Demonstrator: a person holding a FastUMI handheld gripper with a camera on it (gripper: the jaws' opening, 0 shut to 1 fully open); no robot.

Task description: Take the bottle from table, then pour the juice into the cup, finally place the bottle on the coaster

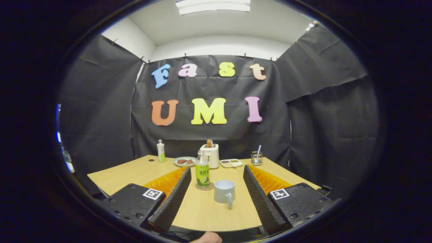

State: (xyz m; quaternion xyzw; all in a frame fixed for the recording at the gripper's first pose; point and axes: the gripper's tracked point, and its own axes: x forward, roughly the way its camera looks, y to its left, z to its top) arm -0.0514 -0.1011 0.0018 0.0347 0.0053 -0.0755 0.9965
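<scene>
- Two fingers of the hand-held gripper (214, 202) spread wide apart, grasping nothing, hovering low over the desk (135, 173).
- Just ahead, between the fingers: pale cup (224, 191), handle turned toward the camera, contents impossible to tell.
- Slightly beyond and beside the cup: juice bottle (202, 172), upright, green label, standing on the round coaster (205, 186).
- Judged from this layout: either nothing begun or everything finished; bottle on its coaster and released fits both.
- Farther back on the light wooden desk: plate (184, 161) with food, white toaster (210, 154), small tray (231, 163), wire holder (257, 158) with a straw-like stick, second bottle (161, 151) well apart.
- Beyond: black cloth booth wall, white ceiling, bright lamp overhead.
</scene>
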